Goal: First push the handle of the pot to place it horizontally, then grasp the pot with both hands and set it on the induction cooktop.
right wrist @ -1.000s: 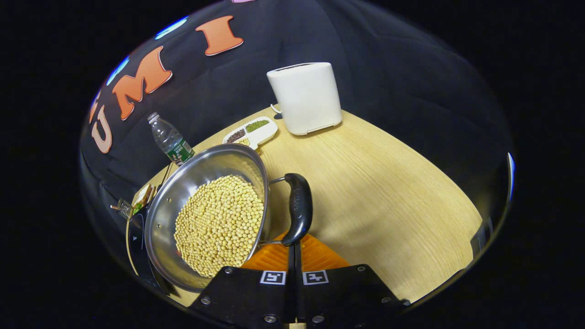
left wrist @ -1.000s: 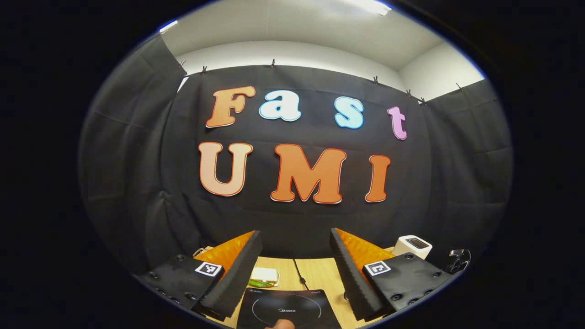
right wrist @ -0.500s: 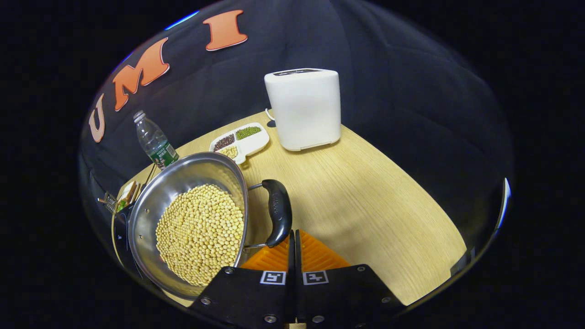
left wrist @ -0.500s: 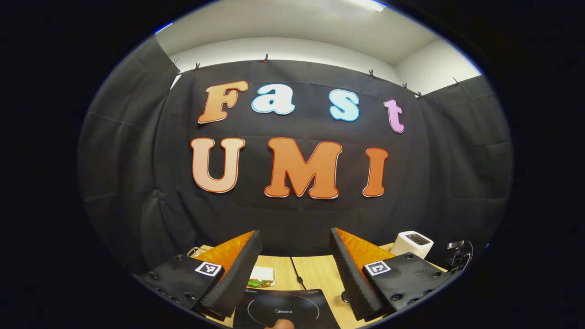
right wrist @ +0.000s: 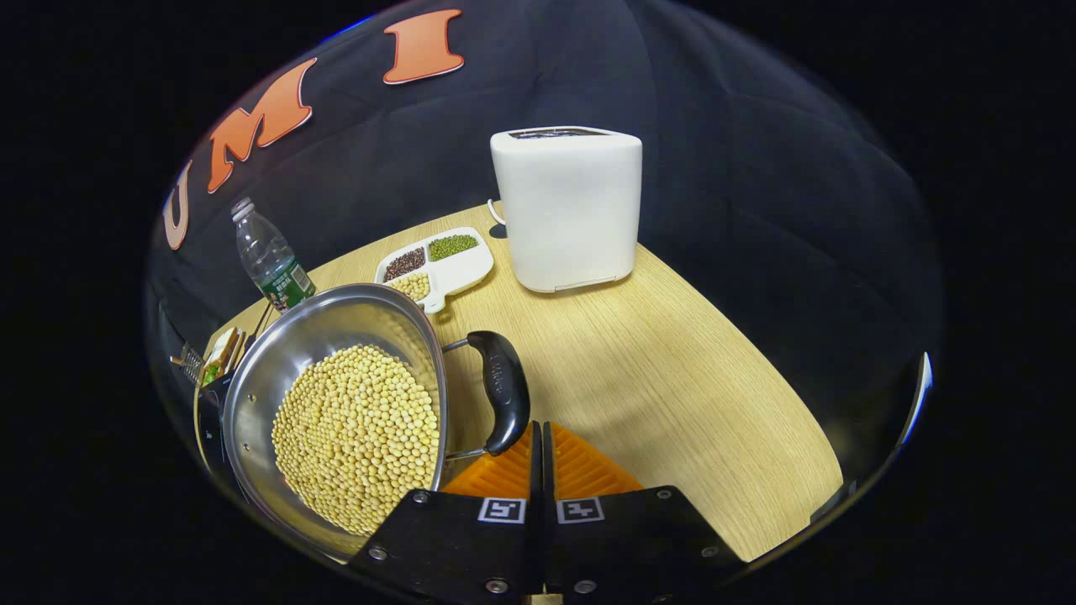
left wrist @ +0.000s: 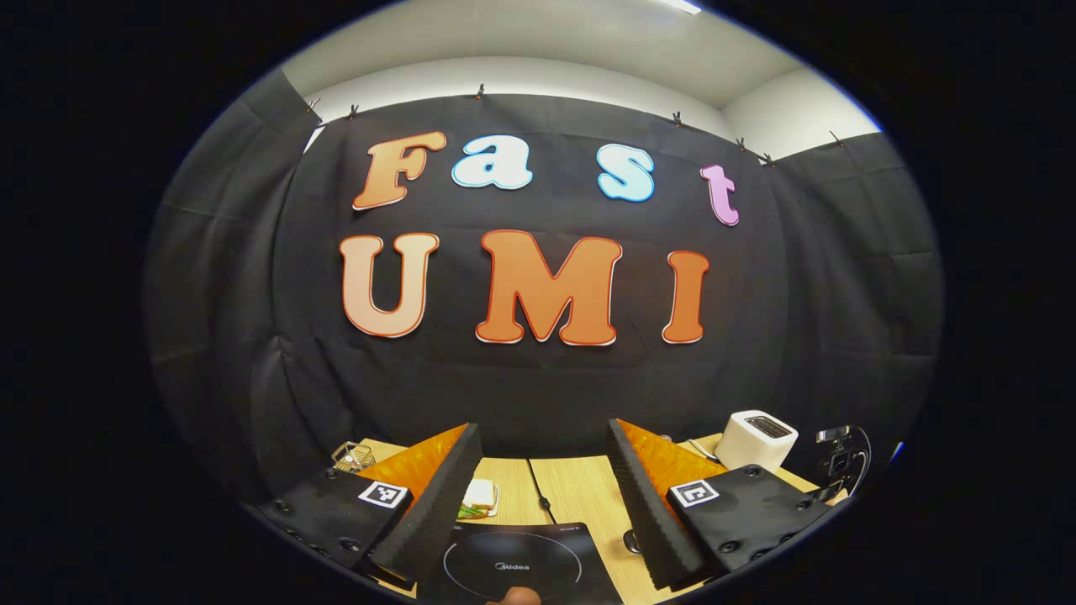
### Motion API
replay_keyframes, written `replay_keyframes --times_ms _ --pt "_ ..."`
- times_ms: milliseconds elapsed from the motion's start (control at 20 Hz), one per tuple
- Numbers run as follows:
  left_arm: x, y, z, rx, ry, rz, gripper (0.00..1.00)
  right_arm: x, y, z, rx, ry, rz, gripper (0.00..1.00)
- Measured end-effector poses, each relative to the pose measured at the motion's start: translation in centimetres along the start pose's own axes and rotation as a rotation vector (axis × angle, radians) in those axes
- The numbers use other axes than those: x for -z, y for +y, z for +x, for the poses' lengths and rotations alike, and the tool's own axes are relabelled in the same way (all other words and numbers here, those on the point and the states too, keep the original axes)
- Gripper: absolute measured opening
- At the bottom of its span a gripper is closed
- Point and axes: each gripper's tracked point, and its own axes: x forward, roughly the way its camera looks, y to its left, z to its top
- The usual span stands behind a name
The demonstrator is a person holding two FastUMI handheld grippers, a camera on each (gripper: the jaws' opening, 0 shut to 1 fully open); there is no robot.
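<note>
- While the right gripper has its two fingers pressed flat together with nothing between them, its tips sit just beside the lower end of the pot's black handle; I cannot tell whether they touch it.
- Steel and round, the pot is filled with pale yellow beans and stands on the wooden table, to the left of the gripper in the right gripper view.
- Behind the pot, a white divided dish holds dark, green and pale grains in separate compartments, a clear water bottle stands upright, and a white toaster sits well apart from the pot.
- Seen in the left gripper view, the left gripper is spread wide, fingers apart and grasping nothing.
- Below and between those fingers lies the black induction cooktop, flat on the table, with its cord running away toward the booth wall.
- Just beyond the cooktop's far left corner rests a small plate with a sandwich.
</note>
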Motion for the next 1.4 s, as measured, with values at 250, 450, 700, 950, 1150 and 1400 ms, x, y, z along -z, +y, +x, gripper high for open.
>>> replay_keyframes --times_ms 250,450,700,950,1150,1400 --pt "4.4 -2.2 0.9 0.021 0.065 -0.012 0.99 -0.8 -0.7 -2.3 0.019 -0.058 -0.031 0.00" --pt "9.7 -5.4 1.4 0.049 0.133 -0.039 0.99 -2.0 -0.7 -4.5 -0.014 -0.120 -0.015 0.00" --pt "17.4 -10.3 2.5 0.102 0.232 0.002 0.98 -2.5 -0.1 -5.4 -0.061 -0.159 -0.022 0.18" --pt "24.6 -14.0 4.0 0.138 0.344 -0.012 0.99 -4.2 1.2 -5.2 -0.092 -0.244 -0.102 0.76" --pt "28.4 -15.2 5.7 0.132 0.402 0.000 0.99 -4.3 1.7 -3.8 -0.082 -0.241 -0.145 0.92" --pt "31.5 -16.0 7.6 0.130 0.477 0.013 0.99 -4.1 2.3 -1.8 -0.093 -0.207 -0.138 0.94"
